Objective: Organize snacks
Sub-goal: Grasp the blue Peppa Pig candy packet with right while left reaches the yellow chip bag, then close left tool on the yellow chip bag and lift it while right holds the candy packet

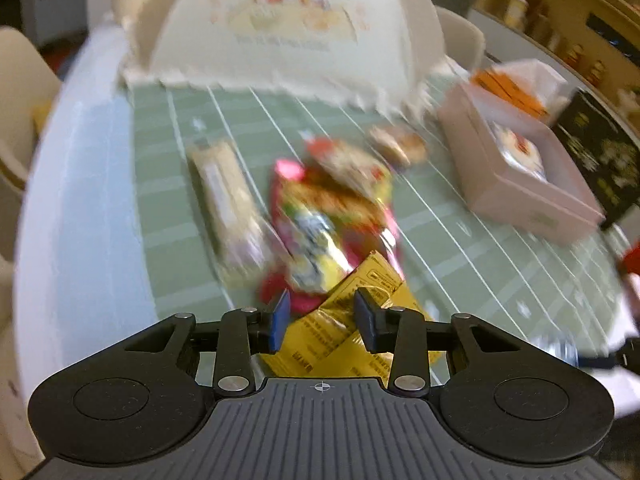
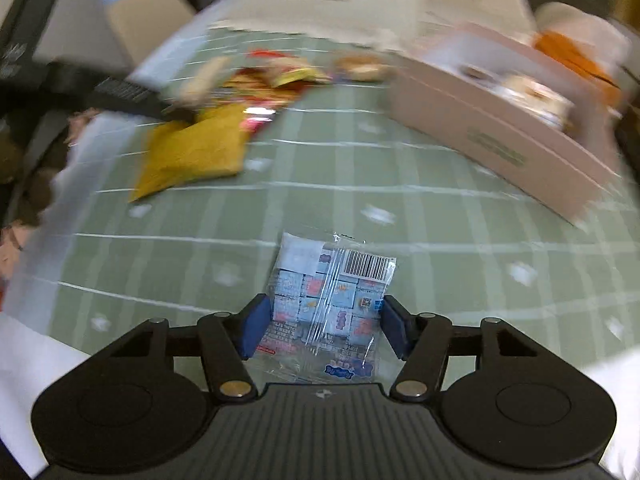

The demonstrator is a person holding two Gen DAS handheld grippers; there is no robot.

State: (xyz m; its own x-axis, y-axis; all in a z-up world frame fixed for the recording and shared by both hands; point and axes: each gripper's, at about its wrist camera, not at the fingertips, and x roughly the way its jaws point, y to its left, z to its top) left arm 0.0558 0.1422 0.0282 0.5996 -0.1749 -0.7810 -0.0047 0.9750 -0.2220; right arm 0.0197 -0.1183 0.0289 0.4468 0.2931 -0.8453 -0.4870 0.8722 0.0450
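A green checked tablecloth (image 2: 360, 168) fills both views, with a white domed food cover (image 1: 280, 28) at the top. At the upper right sits a pink box (image 2: 500, 128), likely the collecting place, already holding some snacks. A loose pile of snack packets (image 1: 328, 200) lies mid-frame. The left gripper (image 1: 322, 314), jaws apart, straddles a yellow packet (image 1: 340, 328). The right gripper (image 2: 322, 326), also apart, brackets a clear blue packet (image 2: 328, 300), bottom centre, seemingly ready to grasp.
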